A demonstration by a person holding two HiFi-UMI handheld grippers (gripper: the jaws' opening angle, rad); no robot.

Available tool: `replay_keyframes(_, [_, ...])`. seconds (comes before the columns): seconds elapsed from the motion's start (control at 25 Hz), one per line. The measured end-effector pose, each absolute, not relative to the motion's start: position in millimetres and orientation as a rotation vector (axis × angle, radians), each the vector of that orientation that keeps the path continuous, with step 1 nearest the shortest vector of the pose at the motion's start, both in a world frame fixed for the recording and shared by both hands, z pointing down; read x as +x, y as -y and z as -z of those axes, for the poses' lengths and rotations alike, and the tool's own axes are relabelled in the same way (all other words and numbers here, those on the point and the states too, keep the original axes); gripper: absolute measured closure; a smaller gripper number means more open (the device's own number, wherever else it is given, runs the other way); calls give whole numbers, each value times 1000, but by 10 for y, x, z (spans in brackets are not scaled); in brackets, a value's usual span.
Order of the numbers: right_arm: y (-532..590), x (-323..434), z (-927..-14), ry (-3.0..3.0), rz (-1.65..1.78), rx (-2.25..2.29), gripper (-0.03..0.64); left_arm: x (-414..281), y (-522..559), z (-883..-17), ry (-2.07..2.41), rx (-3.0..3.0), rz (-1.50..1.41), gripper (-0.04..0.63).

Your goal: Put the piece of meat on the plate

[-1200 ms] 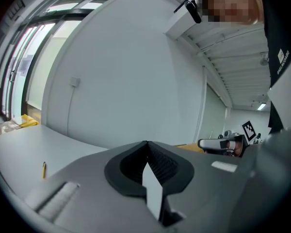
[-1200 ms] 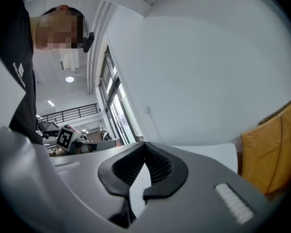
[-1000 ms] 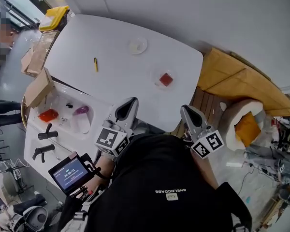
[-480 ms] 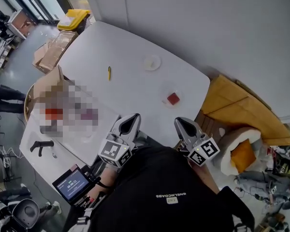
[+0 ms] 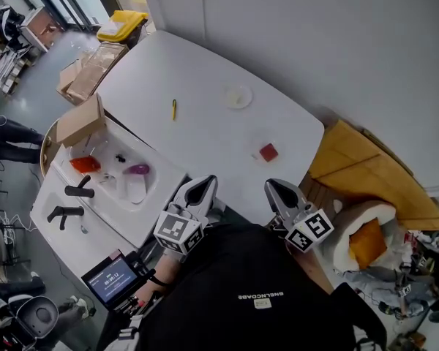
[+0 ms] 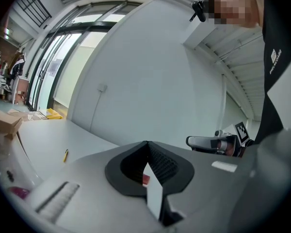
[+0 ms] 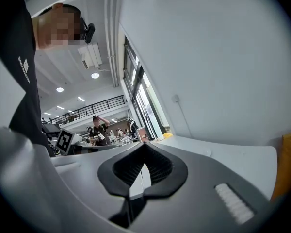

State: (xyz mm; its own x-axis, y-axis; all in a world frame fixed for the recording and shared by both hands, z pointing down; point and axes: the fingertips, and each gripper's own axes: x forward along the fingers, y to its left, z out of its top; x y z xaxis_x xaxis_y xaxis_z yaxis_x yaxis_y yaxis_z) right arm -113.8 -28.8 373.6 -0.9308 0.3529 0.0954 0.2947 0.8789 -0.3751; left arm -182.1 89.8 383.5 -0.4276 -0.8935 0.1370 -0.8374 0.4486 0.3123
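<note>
The wide white counter [image 5: 197, 72] with rounded corners fills the middle of the head view, its far edge along a pale wall. A white sink unit [image 5: 95, 229] butts against its left edge, with black taps and a few small coloured things in the basin. Tan boards [image 5: 366, 174] lie beyond the counter's right corner. A brown cardboard box [image 5: 80, 119] stands open at the sink unit's far end.

I hold my left gripper [image 5: 203, 183] and my right gripper [image 5: 272, 186] side by side at the counter's near edge, both pointing out across it. The left gripper's jaws are pressed together at the tip with nothing between them. The right gripper's jaws also meet at the tip and carry nothing.

The small pale round plate [image 5: 238, 96] sits out on the counter toward the far edge, bare. The red piece of meat [image 5: 268, 152] lies on the counter close to the right edge, ahead of my right gripper, well apart from the plate and touched by neither gripper. A yellow pen [image 5: 173, 109] lies toward the counter's left edge, apart from both.
</note>
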Motion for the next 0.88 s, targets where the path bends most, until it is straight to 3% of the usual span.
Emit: replay_keyframes(0.88, [393, -1014, -3796, 2888, -603, -404, 612, -1743, -859, -3870, 2379, 1500, 290, 577])
